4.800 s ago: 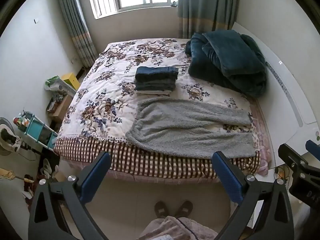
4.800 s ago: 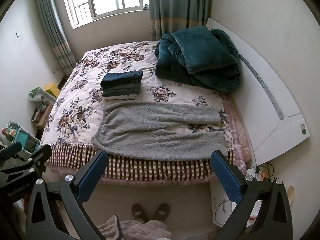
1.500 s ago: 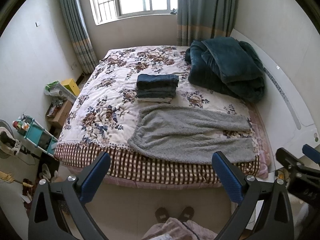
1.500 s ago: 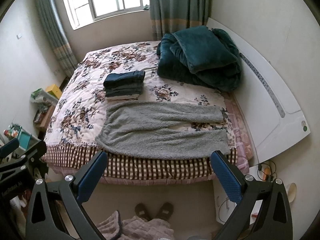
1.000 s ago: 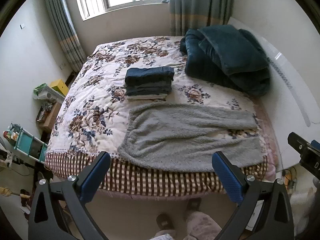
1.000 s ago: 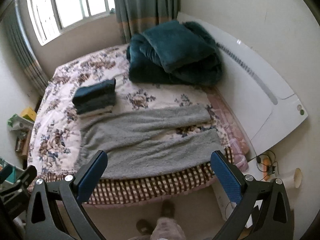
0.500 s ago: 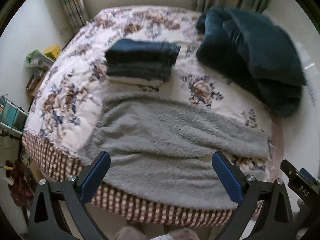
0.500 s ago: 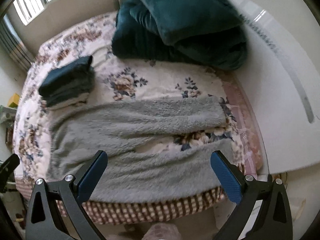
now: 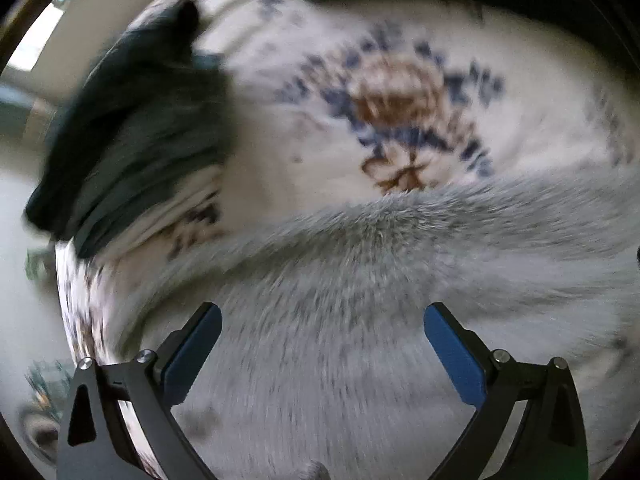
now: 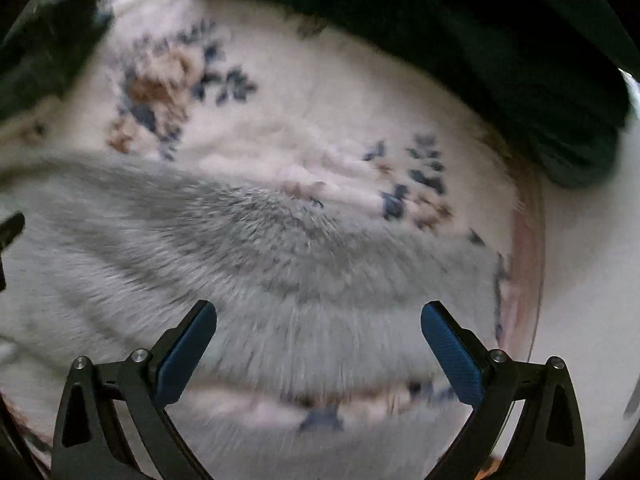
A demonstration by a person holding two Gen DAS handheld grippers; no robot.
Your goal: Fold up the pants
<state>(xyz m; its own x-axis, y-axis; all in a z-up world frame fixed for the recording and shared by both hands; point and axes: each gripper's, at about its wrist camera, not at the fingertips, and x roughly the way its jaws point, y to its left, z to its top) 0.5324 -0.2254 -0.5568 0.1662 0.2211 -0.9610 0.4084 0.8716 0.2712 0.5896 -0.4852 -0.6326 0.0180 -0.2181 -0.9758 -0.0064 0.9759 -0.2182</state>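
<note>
Pants: grey fleece pants (image 9: 360,280) lie spread flat on the floral quilt (image 9: 320,128) of the bed; both views are motion-blurred.
Left tongs: left tongs (image 9: 322,336) gape wide, blue pads (image 9: 192,354) far apart, nothing between them; they hang close over the broad part of the pants.
Right tongs: right tongs (image 10: 318,334) also spread wide and empty, close over the far leg (image 10: 280,248); a strip of quilt shows between the two legs, under the tongs.
Folded stack: dark folded clothes (image 9: 132,132) sit on the quilt just beyond the pants, at the left.
Blanket: a dark teal blanket (image 10: 480,48) is heaped beyond the legs, at the right.
Headboard: white panel (image 10: 584,280) past the leg ends.
</note>
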